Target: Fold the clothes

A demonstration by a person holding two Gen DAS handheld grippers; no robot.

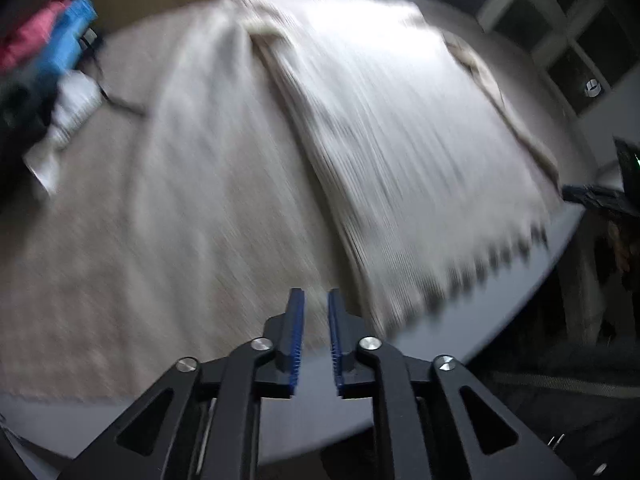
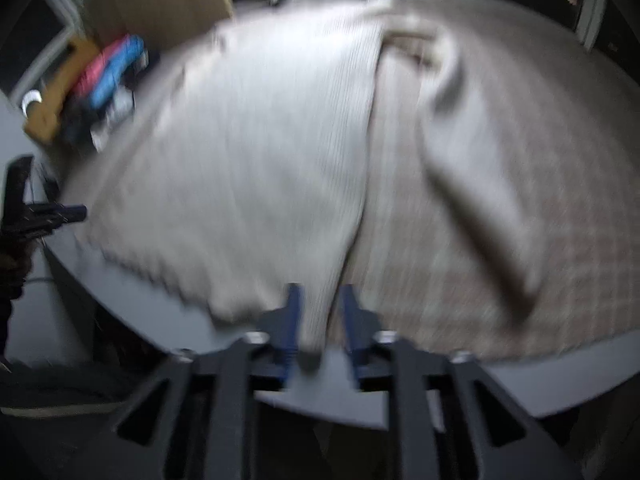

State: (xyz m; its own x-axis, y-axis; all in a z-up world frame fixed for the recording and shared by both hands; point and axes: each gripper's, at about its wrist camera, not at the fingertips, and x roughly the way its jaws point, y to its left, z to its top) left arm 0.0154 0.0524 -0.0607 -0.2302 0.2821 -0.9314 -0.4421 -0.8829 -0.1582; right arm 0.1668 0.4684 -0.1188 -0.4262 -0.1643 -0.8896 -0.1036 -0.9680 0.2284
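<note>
Round grey table [image 1: 540, 280] with a beige plaid cloth [image 1: 120, 260] over most of it. Blurred clutter at the far edge: pink bundle [image 1: 28, 36], blue item [image 1: 68, 44], white packet [image 1: 68, 116]. Brown box [image 2: 60, 92] beside them. Wooden panel [image 2: 160, 0] behind.

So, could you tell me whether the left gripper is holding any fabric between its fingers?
No, the left gripper stands slightly open with nothing between its blue pads, above the beige garment.

Both tools look alike: the left gripper [image 1: 316, 300] and right gripper [image 2: 319, 294] have black linkage arms with triangular cut-outs, round silver screws at the pivots, and ribbed blue pads [image 1: 296, 336] lining two narrow fingers.
</note>
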